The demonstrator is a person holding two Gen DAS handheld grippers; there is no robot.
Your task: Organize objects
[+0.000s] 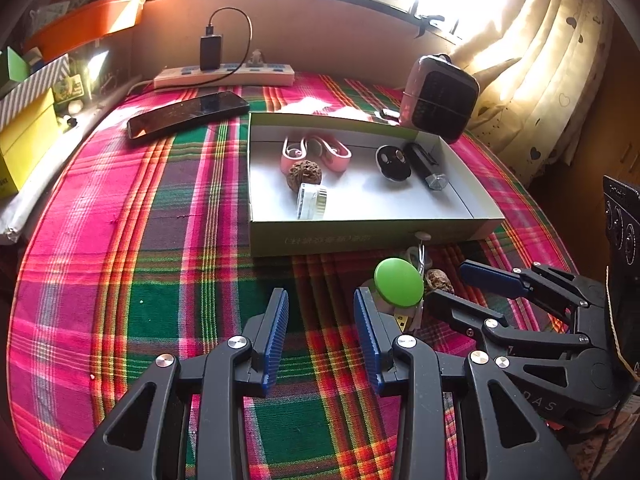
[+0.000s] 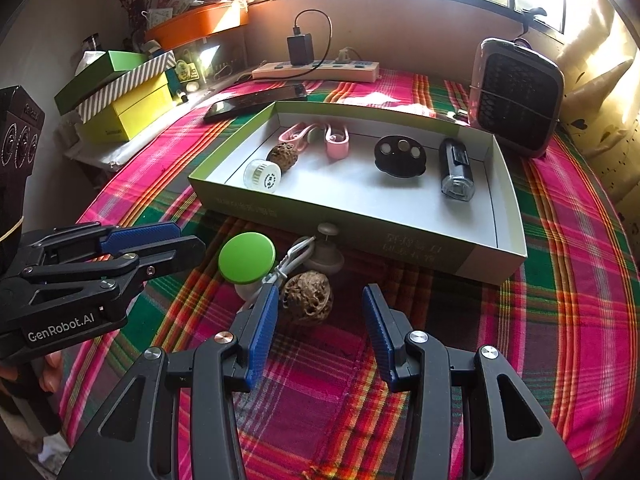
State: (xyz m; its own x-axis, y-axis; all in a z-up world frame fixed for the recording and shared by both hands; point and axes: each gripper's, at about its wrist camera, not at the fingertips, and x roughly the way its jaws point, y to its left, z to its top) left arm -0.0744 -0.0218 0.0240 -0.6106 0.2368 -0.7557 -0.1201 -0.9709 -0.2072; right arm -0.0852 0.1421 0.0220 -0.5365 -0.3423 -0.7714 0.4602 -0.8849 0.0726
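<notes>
A shallow green-and-white box (image 1: 360,238) (image 2: 404,246) lies on the plaid cloth. It holds pink clips (image 2: 336,142), a walnut (image 2: 282,156), a white bottle (image 2: 262,176), a black disc (image 2: 400,156) and a black torch (image 2: 456,170). In front of the box sit a green-capped item (image 1: 398,282) (image 2: 247,257), a white cable (image 2: 294,258), a beige knob (image 2: 326,258) and a second walnut (image 1: 439,280) (image 2: 308,300). My right gripper (image 2: 319,294) (image 1: 448,285) is open, with that walnut between its fingertips and a gap at the right pad. My left gripper (image 1: 320,298) (image 2: 192,240) is open and empty, left of the green cap.
A phone (image 1: 188,114), a power strip (image 1: 224,74) with a charger and a small heater (image 2: 516,100) stand behind the box. Stacked boxes (image 2: 120,96) and an orange tray (image 2: 196,22) line the left edge. A curtain (image 1: 540,72) hangs at the right.
</notes>
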